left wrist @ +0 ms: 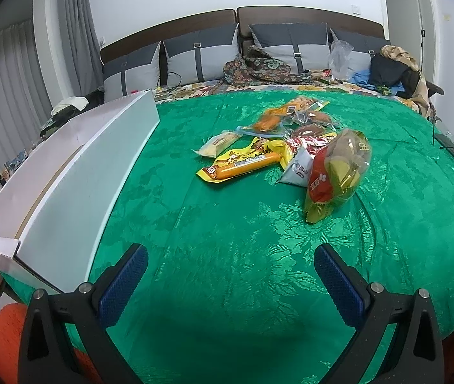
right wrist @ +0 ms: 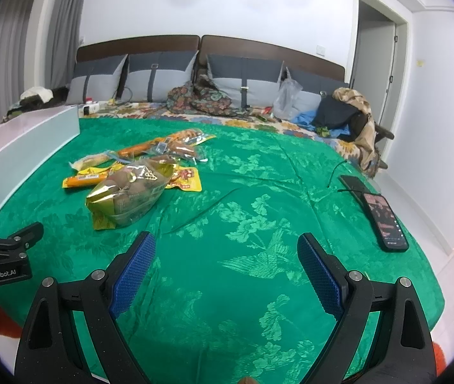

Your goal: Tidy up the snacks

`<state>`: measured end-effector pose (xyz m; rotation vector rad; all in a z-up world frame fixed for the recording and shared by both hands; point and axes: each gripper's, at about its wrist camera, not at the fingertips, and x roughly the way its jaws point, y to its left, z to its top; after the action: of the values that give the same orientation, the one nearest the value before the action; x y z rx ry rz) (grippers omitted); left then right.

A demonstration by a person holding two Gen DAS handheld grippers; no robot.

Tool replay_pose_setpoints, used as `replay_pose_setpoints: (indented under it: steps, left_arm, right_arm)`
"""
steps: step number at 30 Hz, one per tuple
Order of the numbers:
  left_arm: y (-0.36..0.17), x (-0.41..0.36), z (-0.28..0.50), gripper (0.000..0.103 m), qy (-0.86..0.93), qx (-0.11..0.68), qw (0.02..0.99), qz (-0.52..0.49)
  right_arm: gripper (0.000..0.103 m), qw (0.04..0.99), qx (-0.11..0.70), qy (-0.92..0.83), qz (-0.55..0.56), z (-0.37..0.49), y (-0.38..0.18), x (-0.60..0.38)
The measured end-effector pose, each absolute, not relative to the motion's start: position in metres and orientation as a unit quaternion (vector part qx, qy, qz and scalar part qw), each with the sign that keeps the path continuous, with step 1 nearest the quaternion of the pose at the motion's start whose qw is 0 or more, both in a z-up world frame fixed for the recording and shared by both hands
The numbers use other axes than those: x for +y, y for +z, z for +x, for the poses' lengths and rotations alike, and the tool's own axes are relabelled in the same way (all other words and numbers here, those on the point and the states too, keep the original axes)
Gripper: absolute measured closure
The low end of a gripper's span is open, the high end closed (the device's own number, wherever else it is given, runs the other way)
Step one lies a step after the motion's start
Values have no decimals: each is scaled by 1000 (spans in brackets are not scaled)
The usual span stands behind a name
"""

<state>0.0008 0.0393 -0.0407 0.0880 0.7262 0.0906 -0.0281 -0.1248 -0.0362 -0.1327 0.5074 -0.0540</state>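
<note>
A pile of snack packets lies on the green bedspread [left wrist: 227, 240]. A clear and gold bag of round snacks [left wrist: 339, 172] is nearest; it also shows in the right wrist view [right wrist: 128, 195]. Beside it lie a yellow packet with an orange sausage [left wrist: 243, 163], a white packet [left wrist: 300, 168] and a pale bread packet [left wrist: 219, 143]. Several orange and brown packets [left wrist: 294, 115] lie behind. A white open box [left wrist: 76, 192] stands at the left. My left gripper [left wrist: 230, 275] is open and empty, short of the pile. My right gripper [right wrist: 227, 265] is open and empty, right of the pile.
A lit phone [right wrist: 385, 220] and a black cable [right wrist: 335, 172] lie on the bedspread's right side. Grey pillows [left wrist: 201, 54], patterned cloth [left wrist: 259, 68], a plastic bag [left wrist: 339, 54] and heaped clothes [left wrist: 396, 67] line the headboard. The left gripper's body [right wrist: 3, 256] shows at left.
</note>
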Motion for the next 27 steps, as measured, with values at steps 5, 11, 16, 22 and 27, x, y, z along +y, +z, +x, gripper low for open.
replay_pose_setpoints:
  steps: [5,11,16,22,27]
  left_arm:
    - [-44,42,2,0,47,359,931,42]
    - [-46,43,4,0,49,361,930,43]
    - [-50,45,5,0,50,366,928,41]
    - [-59,51,10,0,53,384,921,33]
    - [-72,61,14,0,55,411,910,11]
  right_arm:
    - [10,965,253,-26,-67,-27,-37,-124]
    - [10,965,254,-26,-66,-27,-38,-124]
    - [10,964,255,-26,-66,-26,-40,-123]
    - [10,963,261,-26,-65,-25,-42,-124]
    - [11,961,267,-27,-63,-23,-43,-126]
